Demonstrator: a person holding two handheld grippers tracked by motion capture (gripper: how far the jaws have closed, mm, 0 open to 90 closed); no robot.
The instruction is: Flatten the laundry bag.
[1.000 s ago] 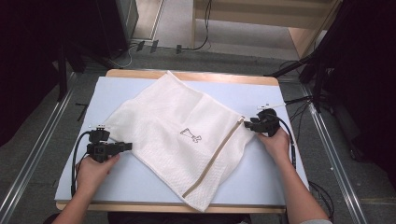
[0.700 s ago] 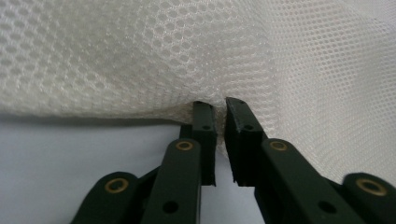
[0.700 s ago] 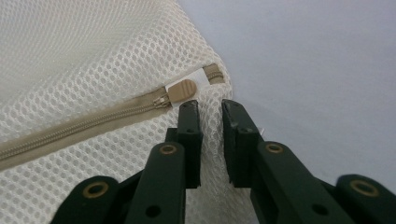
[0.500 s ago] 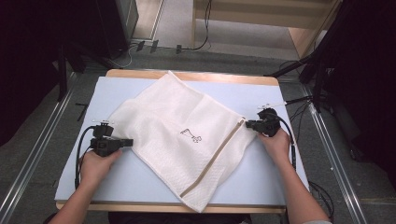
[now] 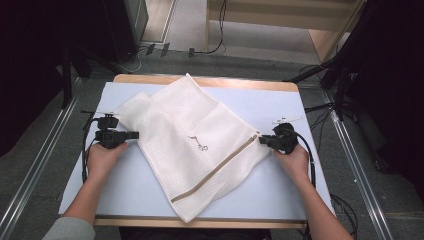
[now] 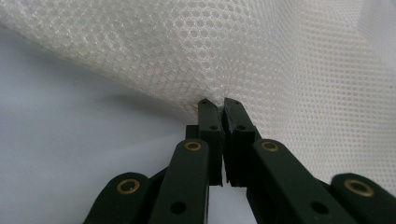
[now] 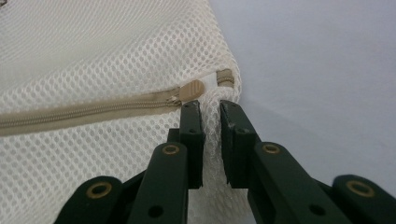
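A white mesh laundry bag (image 5: 190,125) lies spread at an angle on the pale blue table (image 5: 295,190). Its tan zipper (image 5: 220,164) runs along the near right side. My left gripper (image 5: 134,134) is shut on the bag's left edge, and the mesh (image 6: 280,56) is pinched at its tips (image 6: 218,103). My right gripper (image 5: 262,140) is at the bag's right corner. Its jaws (image 7: 209,106) have just been closing and now press on mesh beside the zipper pull (image 7: 191,90), at the end of the zipper (image 7: 93,112).
The table's wooden edge (image 5: 200,80) shows at the far side. Metal rails (image 5: 350,150) run along both sides of the table. Cables (image 5: 215,47) lie on the floor beyond, and dark equipment stands at the left and right.
Both grippers have closed on the bag. The left hand has moved away from the person with the bag's left edge, which now folds over. The right hand has barely shifted.
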